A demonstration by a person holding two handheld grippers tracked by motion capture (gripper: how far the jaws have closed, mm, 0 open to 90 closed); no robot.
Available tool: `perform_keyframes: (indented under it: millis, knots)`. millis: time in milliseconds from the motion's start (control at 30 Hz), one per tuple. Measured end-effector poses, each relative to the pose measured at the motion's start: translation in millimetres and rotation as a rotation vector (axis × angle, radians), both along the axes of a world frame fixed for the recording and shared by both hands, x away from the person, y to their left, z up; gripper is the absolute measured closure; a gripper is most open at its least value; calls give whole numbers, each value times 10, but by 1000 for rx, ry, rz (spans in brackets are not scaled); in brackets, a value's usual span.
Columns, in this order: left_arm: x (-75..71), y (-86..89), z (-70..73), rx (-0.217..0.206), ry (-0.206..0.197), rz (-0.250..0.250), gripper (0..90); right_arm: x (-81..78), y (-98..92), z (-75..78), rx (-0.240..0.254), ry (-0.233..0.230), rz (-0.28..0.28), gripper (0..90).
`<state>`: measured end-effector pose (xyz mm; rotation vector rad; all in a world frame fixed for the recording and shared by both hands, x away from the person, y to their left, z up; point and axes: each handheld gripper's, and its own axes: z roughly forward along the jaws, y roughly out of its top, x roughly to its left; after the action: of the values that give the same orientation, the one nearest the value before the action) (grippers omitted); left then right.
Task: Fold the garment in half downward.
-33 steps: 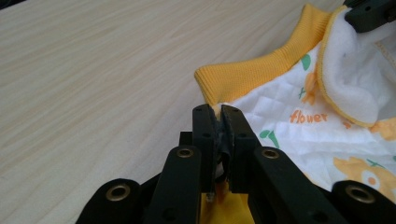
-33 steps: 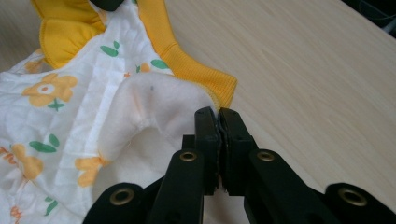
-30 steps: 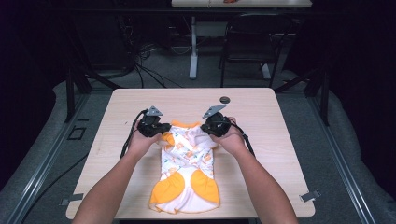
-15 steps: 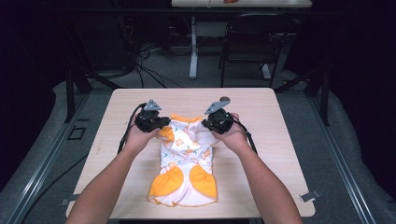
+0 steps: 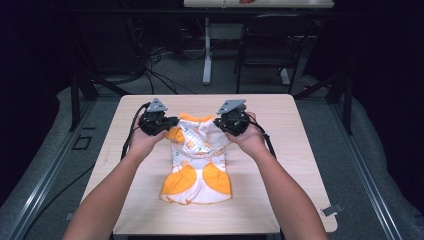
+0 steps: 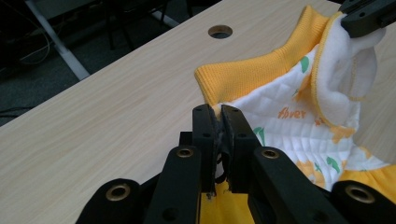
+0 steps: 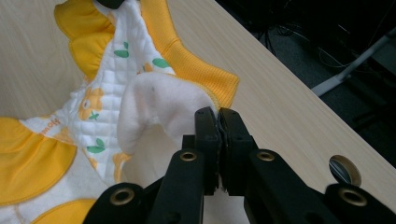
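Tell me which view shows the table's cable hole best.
The left gripper view: the hole sits whole and unobstructed on the table, beyond the garment. The right gripper view shows it partly cut off behind that gripper's own frame. In the high view I cannot make it out.

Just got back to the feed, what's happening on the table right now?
A person is working a small white and orange quilted garment on the wooden table with two hand-held grippers. The left gripper is shut on the garment's edge just below the orange ribbed collar. The right gripper is shut on a white fleecy flap of the same garment. The top end is raised between the two grippers, while the orange-panelled bottom end lies flat on the table nearer the person.
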<state>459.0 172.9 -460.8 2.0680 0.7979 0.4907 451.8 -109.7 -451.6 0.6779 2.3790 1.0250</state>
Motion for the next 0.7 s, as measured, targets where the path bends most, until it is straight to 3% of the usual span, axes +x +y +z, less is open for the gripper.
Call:
perform_keyframes:
  millis: [267,700]
  knots:
    - [-187,14,-84,-4,-7,-46,850,-135,-38,-73,-21,-10,33,870]
    - [-417,69,-146,-8,-3,-91,850,-387,-73,-153,-11,-15,83,869]
